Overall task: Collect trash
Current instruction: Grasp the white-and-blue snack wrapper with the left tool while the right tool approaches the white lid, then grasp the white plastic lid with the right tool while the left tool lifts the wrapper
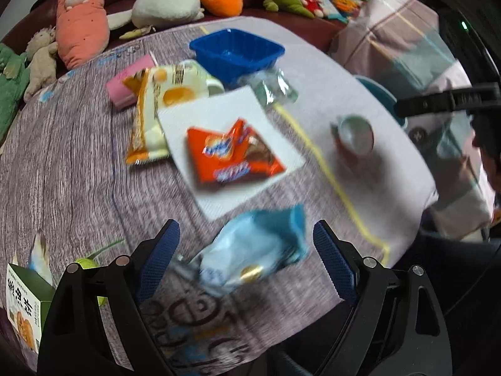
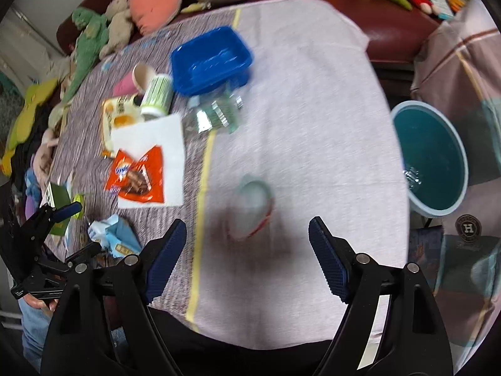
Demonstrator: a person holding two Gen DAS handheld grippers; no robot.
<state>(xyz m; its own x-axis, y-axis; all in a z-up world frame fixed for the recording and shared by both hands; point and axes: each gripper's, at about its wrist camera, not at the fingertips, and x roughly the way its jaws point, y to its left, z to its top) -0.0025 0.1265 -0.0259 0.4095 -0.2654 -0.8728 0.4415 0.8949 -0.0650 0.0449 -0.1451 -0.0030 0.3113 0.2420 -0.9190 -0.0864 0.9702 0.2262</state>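
My left gripper [image 1: 245,250] is open, its jaws on either side of a crumpled light blue wrapper [image 1: 253,250], which also shows in the right wrist view [image 2: 114,235]. An orange snack wrapper [image 1: 231,153] lies on a white napkin [image 1: 216,116]. A yellow-white wrapper [image 1: 156,106] and a clear green-tinted wrapper [image 1: 272,86] lie farther back. My right gripper [image 2: 245,247] is open, just short of a small tipped cup with a red rim [image 2: 252,210]. The teal bin [image 2: 429,159] stands off the table's right edge.
A blue plastic tray [image 1: 238,53] stands at the back of the table, with a pink box [image 1: 125,81] and a green-white cup [image 2: 158,94] near it. A green carton [image 1: 28,300] is at the front left. Plush toys [image 1: 81,18] line the sofa behind.
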